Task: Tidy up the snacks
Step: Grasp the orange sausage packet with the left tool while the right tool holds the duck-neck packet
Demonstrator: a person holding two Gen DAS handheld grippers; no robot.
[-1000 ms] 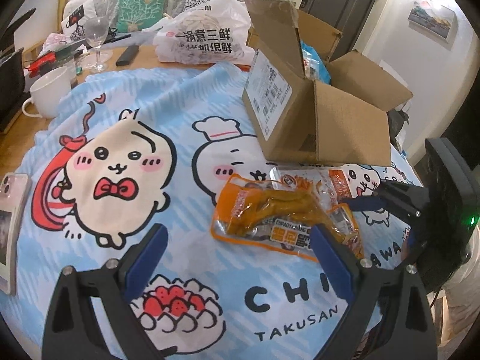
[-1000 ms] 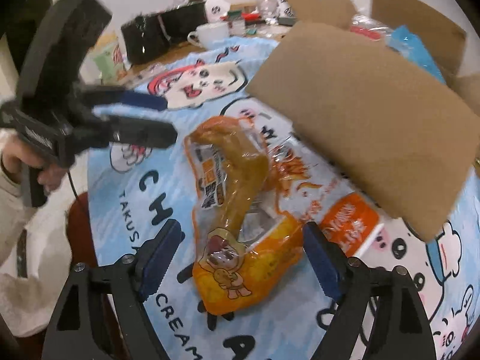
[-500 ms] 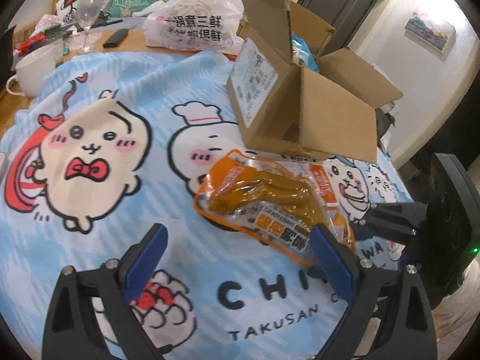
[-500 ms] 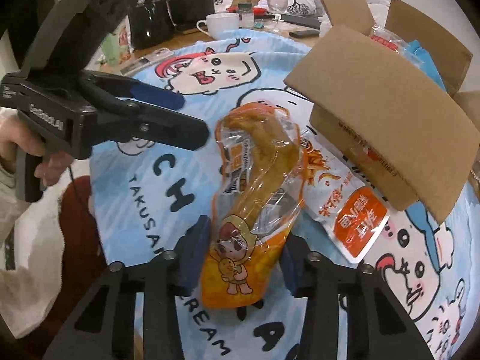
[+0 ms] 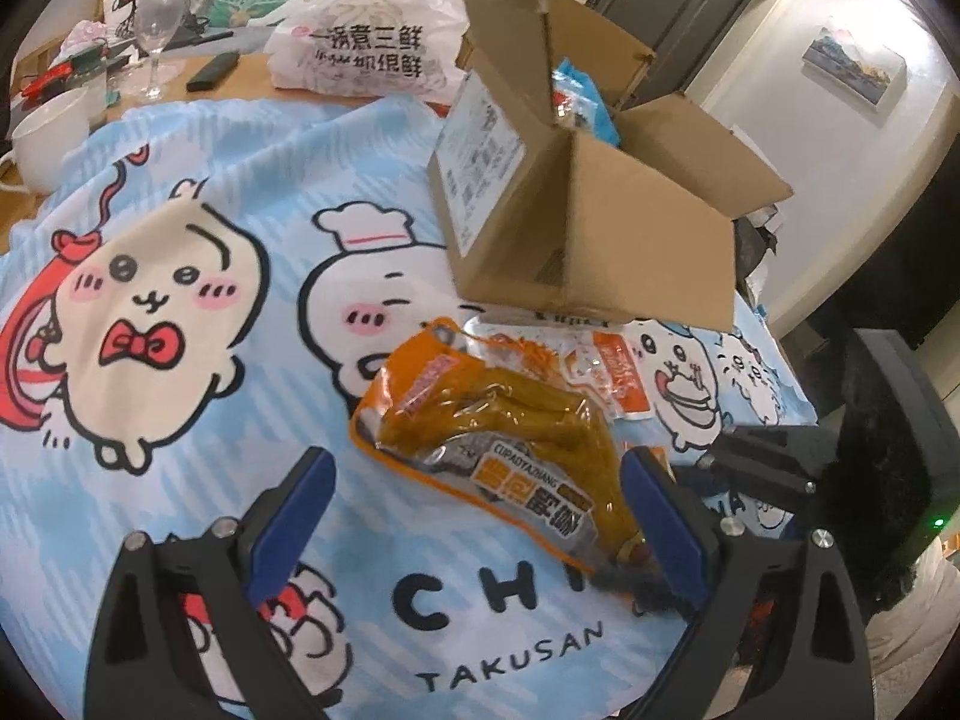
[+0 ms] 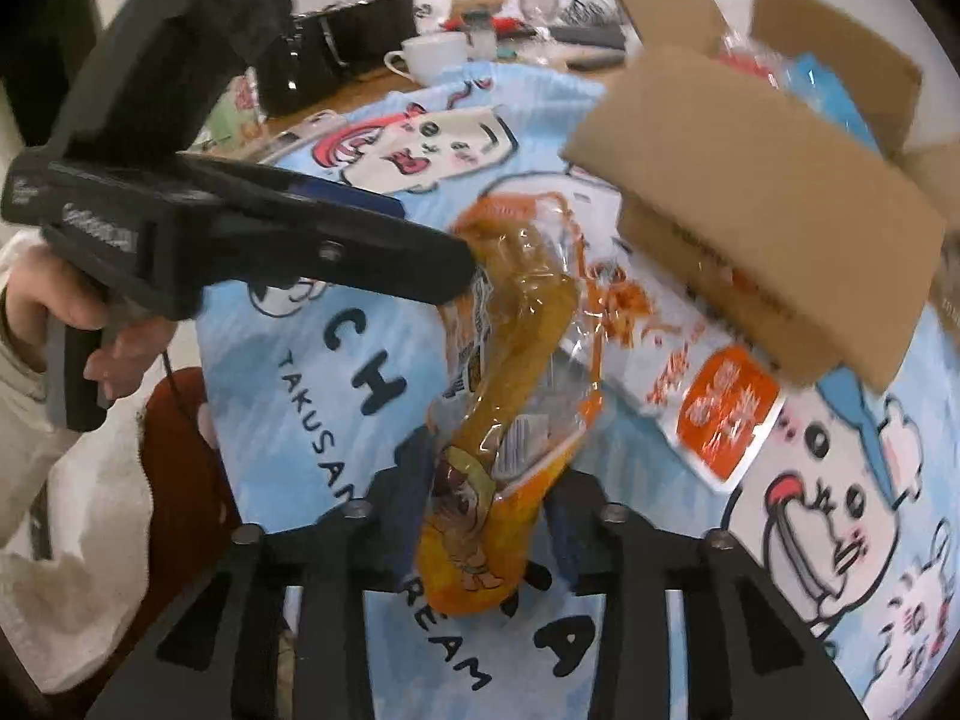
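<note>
While the left gripper (image 5: 474, 516) hovers with jaws wide apart and empty, the orange pack (image 5: 498, 450) lies on the table's cloth (image 5: 288, 168) before the box (image 5: 576, 216), free for its partner. From the right wrist, the right gripper (image 6: 486, 516) has just been closing and clamps the pack's near end, probably to lift it into the box (image 6: 756, 222).

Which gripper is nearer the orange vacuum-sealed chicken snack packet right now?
Right. The right gripper is shut on the near end of the orange vacuum-sealed chicken snack packet, having just closed around it. The left gripper hangs open beside the packet, not gripping it.
</note>
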